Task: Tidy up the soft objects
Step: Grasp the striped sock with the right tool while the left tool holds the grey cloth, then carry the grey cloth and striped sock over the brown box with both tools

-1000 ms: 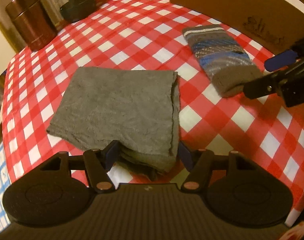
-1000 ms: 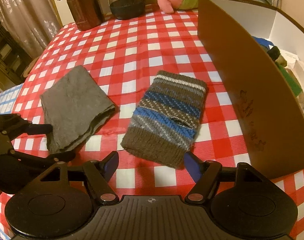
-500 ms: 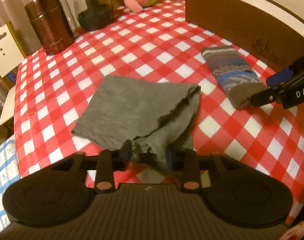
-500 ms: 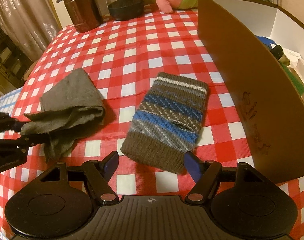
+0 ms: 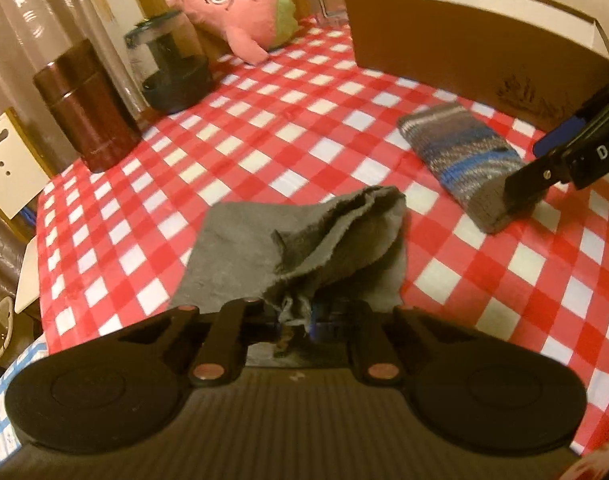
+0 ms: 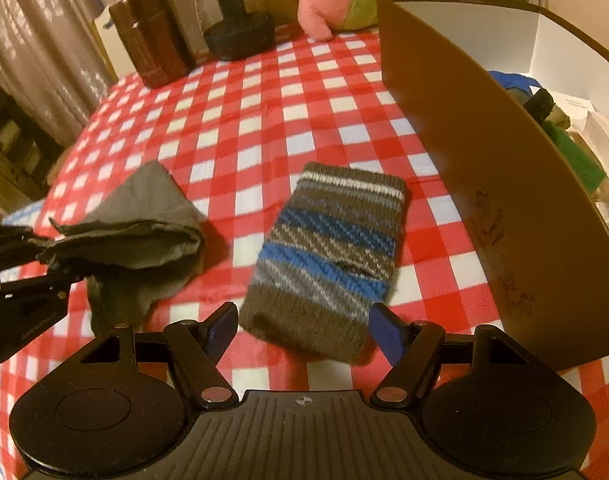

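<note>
1. The grey cloth point(image 5: 304, 248) lies on the checked tablecloth point(image 5: 264, 128), on the side of the striped knitted sleeve point(image 6: 328, 248) away from the cardboard box point(image 6: 484, 184). Its near edge is gathered and lifted, and the rest hangs down to the table. I think this is because it is held only at the edge.

2. The left gripper point(image 5: 294, 318) has just been closing, and now its jaws are pressed together with the bunched edge of the cloth between them. An edge pinch is the easy way to take up a flat, limp thing, but the cloth may unfold when it is carried.

3. The knitted sleeve lies flat, between the grey cloth and the box wall, near the wall but not touching it.

4. The right gripper point(image 6: 302, 330) is spread, one pad on each side of the near end of the sleeve, apparently without pressing it. I judge it is positioned to take the sleeve next.

5. Beyond the sleeve, the box stands open, with soft things already inside. It is probably the destination.

6. At the far end of the table from the sleeve stand a brown canister point(image 5: 88, 108), a glass jar point(image 5: 172, 68) and a pink plush toy point(image 5: 240, 12).
</note>
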### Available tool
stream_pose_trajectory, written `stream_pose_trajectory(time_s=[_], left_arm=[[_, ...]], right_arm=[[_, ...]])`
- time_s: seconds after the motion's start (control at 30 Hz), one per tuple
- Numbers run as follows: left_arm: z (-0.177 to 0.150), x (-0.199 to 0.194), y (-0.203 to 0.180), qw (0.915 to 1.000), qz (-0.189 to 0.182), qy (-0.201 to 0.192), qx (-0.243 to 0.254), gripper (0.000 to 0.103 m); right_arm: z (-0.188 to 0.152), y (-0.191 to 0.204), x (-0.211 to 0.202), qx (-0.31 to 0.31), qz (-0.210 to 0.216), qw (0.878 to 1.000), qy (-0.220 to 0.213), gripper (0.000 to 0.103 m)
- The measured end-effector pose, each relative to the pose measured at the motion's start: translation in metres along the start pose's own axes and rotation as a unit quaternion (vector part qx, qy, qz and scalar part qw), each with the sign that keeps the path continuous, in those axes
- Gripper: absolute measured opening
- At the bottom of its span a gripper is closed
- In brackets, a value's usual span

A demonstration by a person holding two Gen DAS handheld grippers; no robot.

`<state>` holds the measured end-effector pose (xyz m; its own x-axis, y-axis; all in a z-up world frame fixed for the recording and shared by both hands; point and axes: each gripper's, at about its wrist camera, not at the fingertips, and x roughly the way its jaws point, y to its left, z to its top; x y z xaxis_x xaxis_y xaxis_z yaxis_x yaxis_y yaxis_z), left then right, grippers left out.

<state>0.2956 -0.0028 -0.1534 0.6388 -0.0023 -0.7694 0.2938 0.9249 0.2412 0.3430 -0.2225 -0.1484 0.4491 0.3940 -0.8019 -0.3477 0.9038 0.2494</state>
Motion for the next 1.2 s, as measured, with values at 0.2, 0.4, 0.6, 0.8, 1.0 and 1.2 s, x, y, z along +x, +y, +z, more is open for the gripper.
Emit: stream_pose_trajectory(time_s=[0.2,0.4,0.6,0.8,1.0,1.2], left_arm=[[0.002,0.000,0.002,0.9999,-0.002,0.002,-0.015,0.011],[0.009,-0.005,0.006,0.9997,0.001,0.001,-0.025,0.010],[0.017,-0.012,0.011,0.9987,0.001,-0.004,-0.050,0.010],[0.029,-0.027,0.019,0.9979,0.015,-0.024,-0.058,0.010],[0.046,-0.039,0.025,0.9969,0.020,-0.038,-0.066,0.010],[0.061,-0.047,0.026,0.9961,0.023,-0.051,-0.069,0.010]], right_arm=[[0.007,-0.004,0.015,0.018,-0.006,1.000,0.000,0.072],[0.008,-0.014,0.032,0.034,-0.025,0.999,-0.018,0.072],[0.006,-0.005,0.025,-0.023,0.004,0.999,-0.029,0.022],[0.014,0.006,0.003,-0.049,0.015,0.997,-0.064,0.021],[0.027,0.011,-0.021,-0.057,0.028,0.994,-0.085,0.021],[0.032,0.012,-0.043,-0.058,0.031,0.993,-0.098,0.021]])
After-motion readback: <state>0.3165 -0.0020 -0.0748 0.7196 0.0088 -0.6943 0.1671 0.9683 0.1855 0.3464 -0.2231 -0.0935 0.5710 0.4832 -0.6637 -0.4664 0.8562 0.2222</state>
